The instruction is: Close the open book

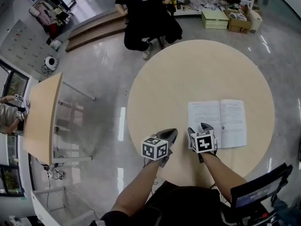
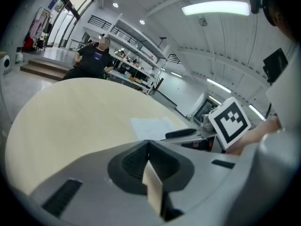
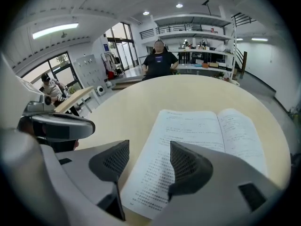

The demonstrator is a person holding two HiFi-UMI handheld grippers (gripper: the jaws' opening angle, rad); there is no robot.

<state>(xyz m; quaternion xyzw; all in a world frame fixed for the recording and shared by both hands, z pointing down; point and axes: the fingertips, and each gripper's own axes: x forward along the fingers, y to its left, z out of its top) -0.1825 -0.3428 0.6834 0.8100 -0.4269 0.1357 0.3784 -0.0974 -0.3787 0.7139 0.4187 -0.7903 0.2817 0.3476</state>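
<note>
Right gripper stands with its jaws spread wide at the lower left corner of the open book. One jaw is over the bare tabletop and the other over the left page, and neither pad presses on the paper. Just beside it, the left gripper has its jaws pressed together with nothing between them, over the near part of the round table.

One book lies flat on the pale wooden table, on the person's right side, with two pages showing and the spine running away from the person. Both pages carry printed lines of text with a heading at the top, all too small to read. Each of the two grippers bears one cube with black-and-white square markers, and a bare forearm leads up to each.

On the floor beyond the table's far right edge sit two boxes side by side. One is a flat pale green box that is closed. The other is a brown cardboard box that is open, with light-coloured things inside that cannot be made out. A long shelf behind them holds a clutter of small objects.

One person in black sits just past the table's far edge. A second, smaller table stands well apart to the left.
</note>
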